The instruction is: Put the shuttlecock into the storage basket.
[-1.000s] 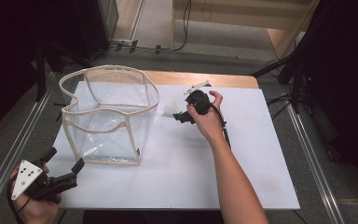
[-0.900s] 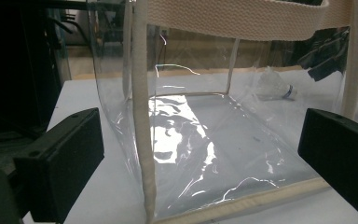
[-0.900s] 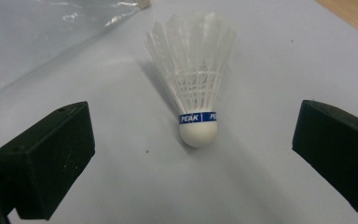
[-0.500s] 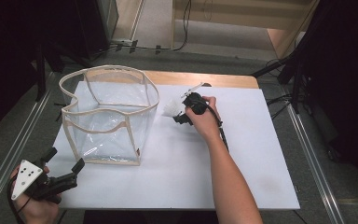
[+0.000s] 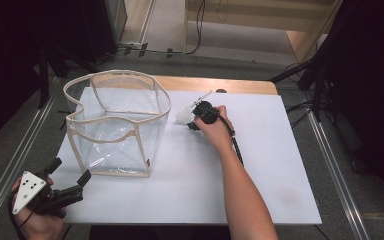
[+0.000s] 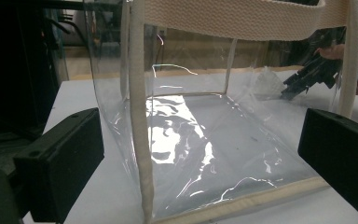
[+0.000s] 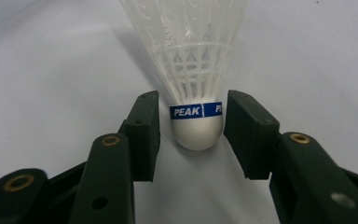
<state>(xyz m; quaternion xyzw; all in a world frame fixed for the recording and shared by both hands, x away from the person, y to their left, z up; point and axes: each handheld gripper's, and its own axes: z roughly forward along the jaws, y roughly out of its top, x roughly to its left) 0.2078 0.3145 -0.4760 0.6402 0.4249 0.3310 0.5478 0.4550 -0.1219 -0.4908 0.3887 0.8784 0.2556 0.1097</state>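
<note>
We bracket the shuttlecock (image 7: 196,84) cork with our right gripper (image 7: 192,122), fingers closing but short of contact, while the left gripper (image 5: 69,186) waits, fingers apart, facing the clear bag (image 5: 117,125).

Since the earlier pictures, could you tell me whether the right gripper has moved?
Yes. The right gripper has shifted slightly left toward the clear bag, its jaws closing around the shuttlecock.

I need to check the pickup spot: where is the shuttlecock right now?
In the high view the shuttlecock lies on the white table, just right of the clear bag, its cork between the right gripper jaws.
</note>
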